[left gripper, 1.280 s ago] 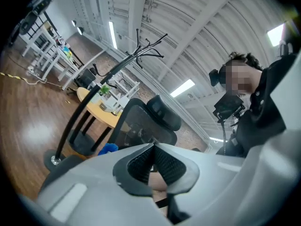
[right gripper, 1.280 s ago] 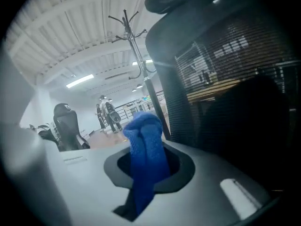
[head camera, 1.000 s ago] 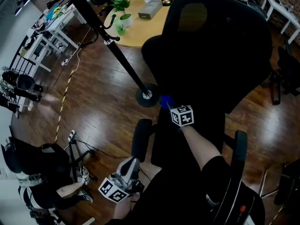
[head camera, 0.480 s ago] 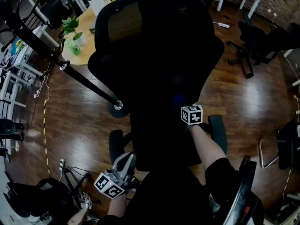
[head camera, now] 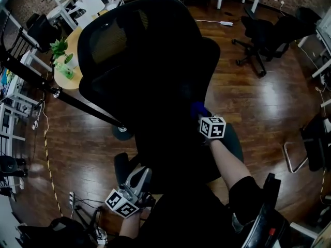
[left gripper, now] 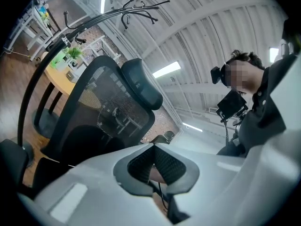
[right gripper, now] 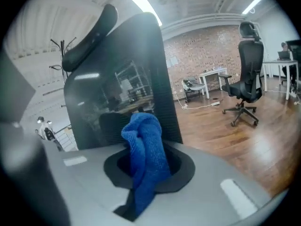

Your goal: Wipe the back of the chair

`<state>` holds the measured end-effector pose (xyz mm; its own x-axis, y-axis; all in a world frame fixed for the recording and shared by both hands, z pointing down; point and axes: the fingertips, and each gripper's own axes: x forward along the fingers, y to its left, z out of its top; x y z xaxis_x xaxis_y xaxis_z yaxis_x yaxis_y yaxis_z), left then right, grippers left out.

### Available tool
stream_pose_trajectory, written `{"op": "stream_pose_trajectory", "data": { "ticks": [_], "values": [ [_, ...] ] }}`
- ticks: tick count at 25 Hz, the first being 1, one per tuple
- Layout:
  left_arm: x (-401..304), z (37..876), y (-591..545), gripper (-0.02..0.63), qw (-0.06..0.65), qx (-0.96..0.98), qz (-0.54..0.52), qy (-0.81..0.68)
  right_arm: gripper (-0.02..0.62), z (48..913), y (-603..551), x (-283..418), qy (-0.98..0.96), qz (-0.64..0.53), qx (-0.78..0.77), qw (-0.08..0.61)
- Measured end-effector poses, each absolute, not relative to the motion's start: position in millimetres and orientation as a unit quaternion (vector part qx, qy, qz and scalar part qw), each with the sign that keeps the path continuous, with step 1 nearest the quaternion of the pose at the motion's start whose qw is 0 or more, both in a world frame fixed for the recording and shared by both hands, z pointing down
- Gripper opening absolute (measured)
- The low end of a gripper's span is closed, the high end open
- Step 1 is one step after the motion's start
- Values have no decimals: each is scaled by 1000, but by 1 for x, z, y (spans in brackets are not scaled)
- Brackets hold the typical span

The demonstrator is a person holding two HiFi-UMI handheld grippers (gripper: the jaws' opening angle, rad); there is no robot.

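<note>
A black office chair with a mesh back [head camera: 150,61] and a headrest fills the middle of the head view. My right gripper [head camera: 200,111] is shut on a bunched blue cloth [head camera: 198,109], which lies against the lower right edge of the chair's back. In the right gripper view the blue cloth [right gripper: 146,157] hangs from the jaws just in front of the mesh back [right gripper: 117,93]. My left gripper [head camera: 139,174] is held low by the left armrest, apart from the chair's back. Its pads [left gripper: 162,161] meet with nothing between them.
A round wooden table [head camera: 75,40] with a potted plant stands at the back left. A black coat-stand pole [head camera: 77,102] leans across beside the chair. Another office chair [head camera: 258,35] and white desks stand at the back right. The floor is dark wood.
The right gripper with the cloth has passed from the left side of the chair's lower back to its right side. The head view has swung, so the chair now shows further left.
</note>
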<state>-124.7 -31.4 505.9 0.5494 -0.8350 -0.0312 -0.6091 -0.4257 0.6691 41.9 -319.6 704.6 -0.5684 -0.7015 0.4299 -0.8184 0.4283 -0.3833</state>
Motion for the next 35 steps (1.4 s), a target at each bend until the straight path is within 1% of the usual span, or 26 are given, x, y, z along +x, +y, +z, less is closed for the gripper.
{"op": "stream_pose_trajectory", "data": {
  "ticks": [4,7,10,12,15,19,25,30,35],
  "values": [
    [-135,500,-36,-11,295,829,-192,-434,38,616,-259,12,-883,293,367,-28],
    [-130,484,-38,-11,278,841,-209,-413,38,535,-205,14,-900,292,303,-115],
    [-118,466,-40,-11,259,857,-220,-389,38,466,-162,30,-904,285,263,-180],
    [-111,456,-42,-11,245,865,-229,-374,38,434,-143,46,-905,268,256,-208],
    [-105,445,-43,-11,229,869,-247,-362,38,412,-122,68,-906,248,263,-221],
    [-101,434,-41,-11,218,872,-262,-351,38,400,-102,77,-904,241,266,-232],
    [-97,430,-35,-11,217,869,-271,-351,38,392,-90,69,-910,239,249,-229],
    [-104,429,-25,-11,223,861,-280,-361,38,393,-84,61,-916,240,238,-217],
    [-111,430,-17,-11,221,858,-280,-370,38,393,-78,57,-915,244,233,-221]
  ]
}}
